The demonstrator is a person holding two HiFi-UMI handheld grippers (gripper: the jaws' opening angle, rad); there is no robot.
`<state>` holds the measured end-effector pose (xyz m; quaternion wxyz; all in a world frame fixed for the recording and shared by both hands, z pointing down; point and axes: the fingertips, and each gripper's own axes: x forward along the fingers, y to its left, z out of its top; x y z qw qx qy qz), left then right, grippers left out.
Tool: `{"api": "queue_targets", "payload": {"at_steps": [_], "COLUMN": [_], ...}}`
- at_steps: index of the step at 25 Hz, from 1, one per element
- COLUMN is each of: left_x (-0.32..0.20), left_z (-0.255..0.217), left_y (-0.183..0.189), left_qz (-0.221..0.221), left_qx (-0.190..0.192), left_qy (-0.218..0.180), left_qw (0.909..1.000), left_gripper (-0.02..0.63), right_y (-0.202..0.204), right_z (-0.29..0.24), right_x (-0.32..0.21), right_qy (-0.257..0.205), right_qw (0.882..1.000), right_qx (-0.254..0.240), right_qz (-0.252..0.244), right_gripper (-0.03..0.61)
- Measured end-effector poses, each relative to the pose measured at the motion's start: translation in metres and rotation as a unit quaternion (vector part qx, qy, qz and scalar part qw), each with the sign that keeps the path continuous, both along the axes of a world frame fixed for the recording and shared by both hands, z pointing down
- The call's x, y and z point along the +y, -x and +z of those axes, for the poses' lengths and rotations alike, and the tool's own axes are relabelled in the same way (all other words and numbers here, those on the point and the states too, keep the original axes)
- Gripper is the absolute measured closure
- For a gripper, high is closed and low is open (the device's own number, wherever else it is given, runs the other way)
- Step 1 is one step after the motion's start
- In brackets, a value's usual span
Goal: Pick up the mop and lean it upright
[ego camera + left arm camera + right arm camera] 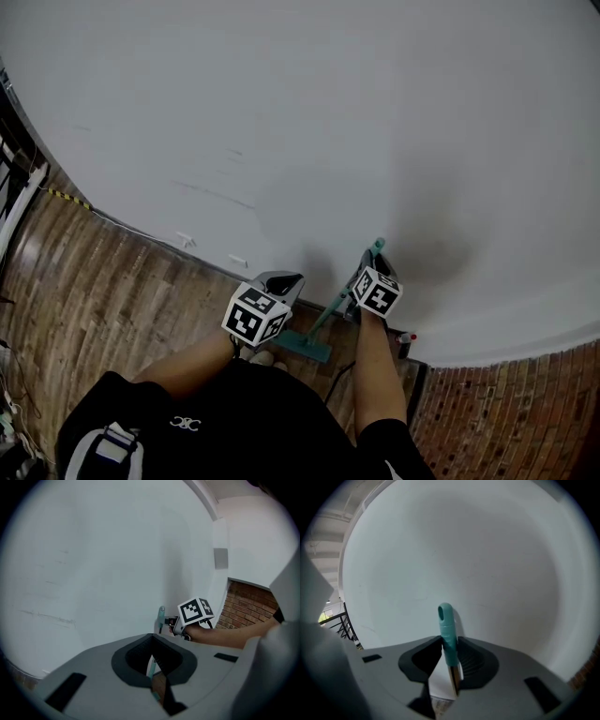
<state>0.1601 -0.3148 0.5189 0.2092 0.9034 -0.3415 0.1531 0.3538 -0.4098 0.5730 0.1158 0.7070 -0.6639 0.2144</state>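
The mop stands upright against the white wall (309, 122). Its teal handle tip (377, 247) is up and its teal head (305, 345) lies on the floor. My right gripper (368, 264) is at the handle top. In the right gripper view the teal grip (446, 630) stands between the jaws of that gripper (450, 654), against the right pad, with a gap on the left. My left gripper (284, 279) hangs just left of the shaft, jaws slightly apart. The left gripper view shows the shaft (151, 666) through the gap of my left gripper (155, 665), and the right gripper (172, 623) beyond.
A wood plank floor (112, 291) runs along the wall's base. A brick wall (506, 412) meets it at the right, with a small red-capped object (406, 337) in the corner. A black metal rack (11, 178) stands far left. My legs are below the grippers.
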Motion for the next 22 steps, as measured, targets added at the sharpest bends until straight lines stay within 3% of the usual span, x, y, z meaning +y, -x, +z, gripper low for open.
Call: {"api": "queue_targets", "payload": {"at_steps": [6, 9, 12, 22], "left_x": [0.002, 0.003, 0.003, 0.003], "left_z": [-0.003, -0.002, -0.001, -0.005], "left_y": [0.002, -0.001, -0.008, -0.056], "left_qz": [0.003, 0.01, 0.022, 0.078], "left_qx": [0.009, 0.012, 0.016, 0.031], "left_qy": [-0.001, 0.001, 0.003, -0.001], "left_qw": [1.0, 0.9999, 0.9996, 0.9965], "left_gripper": [0.618, 0.618, 0.618, 0.618], "right_y": [-0.003, -0.004, 0.0, -0.003], "right_z": [0.006, -0.004, -0.026, -0.078], "right_x": [0.015, 0.032, 0.055, 0.144], "right_qy": [0.011, -0.003, -0.028, -0.073], "right_qw": [1.0, 1.0, 0.999, 0.996], "right_qx": [0.022, 0.015, 0.021, 0.025], "right_qz": [0.008, 0.018, 0.016, 0.039], "right_gripper": [0.463, 0.466, 0.562, 0.565]}}
